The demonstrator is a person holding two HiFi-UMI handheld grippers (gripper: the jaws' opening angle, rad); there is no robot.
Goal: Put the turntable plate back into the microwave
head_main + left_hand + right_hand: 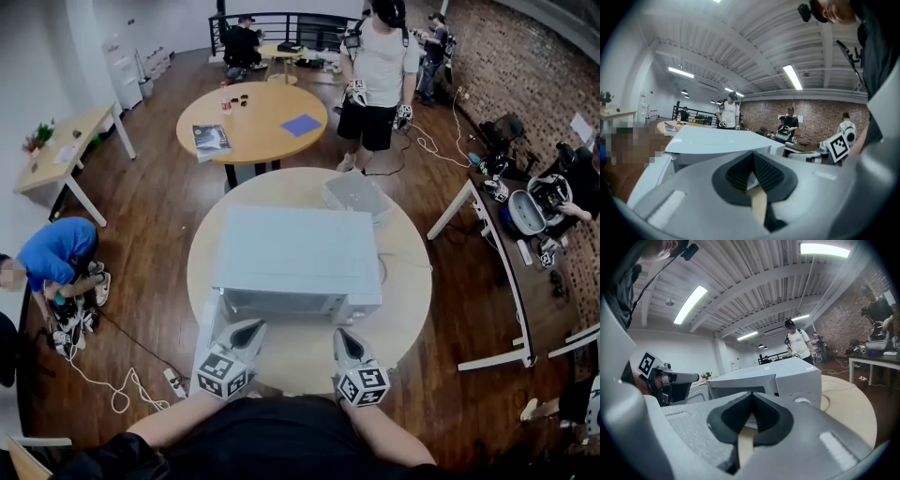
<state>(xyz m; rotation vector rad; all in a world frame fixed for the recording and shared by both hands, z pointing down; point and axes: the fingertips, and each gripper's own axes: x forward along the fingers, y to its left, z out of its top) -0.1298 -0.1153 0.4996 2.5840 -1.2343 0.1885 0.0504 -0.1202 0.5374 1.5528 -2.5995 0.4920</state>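
Note:
A white microwave [295, 258] stands on the round wooden table [408, 300], its door [207, 330] swung open toward the left. Behind it, at the table's far right, lies a pale, clear dish [356, 195] that looks like the turntable plate. My left gripper [247, 330] hovers at the front left corner, beside the open door, with its jaws shut and nothing in them. At the front right corner my right gripper [348, 339] is shut too, and empty. The left gripper view shows the microwave [722, 139] just ahead. In the right gripper view its front and knob [801, 400] are close.
The microwave's cable [392, 267] lies looped on the table to its right. A second round table [251, 120] with a book stands behind. A person [378, 66] stands beyond, another crouches at the left [56, 255]. Cables trail on the floor [117, 384]. A desk [511, 262] stands on the right.

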